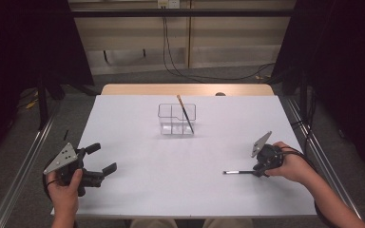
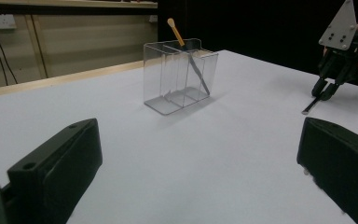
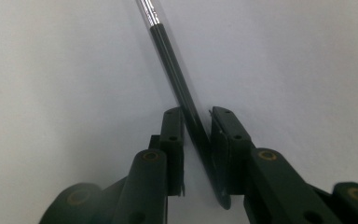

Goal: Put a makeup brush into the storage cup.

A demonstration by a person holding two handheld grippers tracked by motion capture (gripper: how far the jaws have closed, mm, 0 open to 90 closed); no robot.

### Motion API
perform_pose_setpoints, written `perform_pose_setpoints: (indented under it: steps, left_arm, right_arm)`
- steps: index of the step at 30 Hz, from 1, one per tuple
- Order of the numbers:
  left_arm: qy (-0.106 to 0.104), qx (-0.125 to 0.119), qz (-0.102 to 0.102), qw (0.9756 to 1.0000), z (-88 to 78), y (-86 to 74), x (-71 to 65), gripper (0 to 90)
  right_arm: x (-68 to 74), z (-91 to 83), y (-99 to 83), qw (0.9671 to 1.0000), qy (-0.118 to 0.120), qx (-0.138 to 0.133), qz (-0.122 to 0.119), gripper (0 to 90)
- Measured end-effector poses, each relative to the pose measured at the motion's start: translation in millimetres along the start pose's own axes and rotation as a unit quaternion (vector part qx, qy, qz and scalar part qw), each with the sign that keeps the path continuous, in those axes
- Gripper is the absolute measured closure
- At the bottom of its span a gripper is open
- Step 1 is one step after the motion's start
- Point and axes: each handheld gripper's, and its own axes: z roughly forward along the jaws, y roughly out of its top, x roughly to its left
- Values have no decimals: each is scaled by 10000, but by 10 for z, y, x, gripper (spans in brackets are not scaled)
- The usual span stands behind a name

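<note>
The step in hand looks like the pick-up of a second brush. The right hand-held gripper (image 1: 261, 171) is down at the worktop with its jaws drawn narrow around the black handle of a slim brush (image 1: 237, 172). In the right gripper view the handle (image 3: 186, 112) runs up between the two pads (image 3: 172, 135), which sit close on either side of it; the grip looks made or very nearly so. The brush lies flat on the white sheet and reaches out from the jaws towards the person's left, its silver ferrule (image 3: 148, 11) at the far end.

The left hand-held gripper (image 1: 97, 161) rests near the person's edge of the worktop, well apart from the brush, with its jaws standing wide and nothing between them.

Ahead of both grippers, near the middle of the sheet, stands a clear divided organiser (image 1: 177, 119) with one wooden-handled brush (image 1: 184, 111) leaning in a compartment. As I judge it, the next move calls for a clean lift, tipping the brush upright, and lowering it into a compartment without knocking the light organiser.

The worktop (image 1: 138, 199) is covered in a plain white sheet, with a wooden edge at the far side. Beyond it are a pale wall with trailing cables (image 1: 171, 57) and dark curtains on both sides.
</note>
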Motion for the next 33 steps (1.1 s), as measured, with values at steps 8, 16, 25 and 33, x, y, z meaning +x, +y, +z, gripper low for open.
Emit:
perform_pose_setpoints:
  steps: [8,16,25,33]
  left_arm:
    - [-12,-2,26,10000,0,4,1,0]
    - [-25,-5,14,10000,16,5,-11,0]
    - [-28,16,27,10000,8,7,-8,0]
    - [-34,40,15,10000,22,-1,-13,0]
  right_arm:
    - [-6,13,22,9999,31,26,160,845]
    - [1,17,45,9997,-14,123,221,845]
    - [17,19,49,9994,-56,121,311,847]
    - [-1,1,11,9984,-12,-15,556,847]
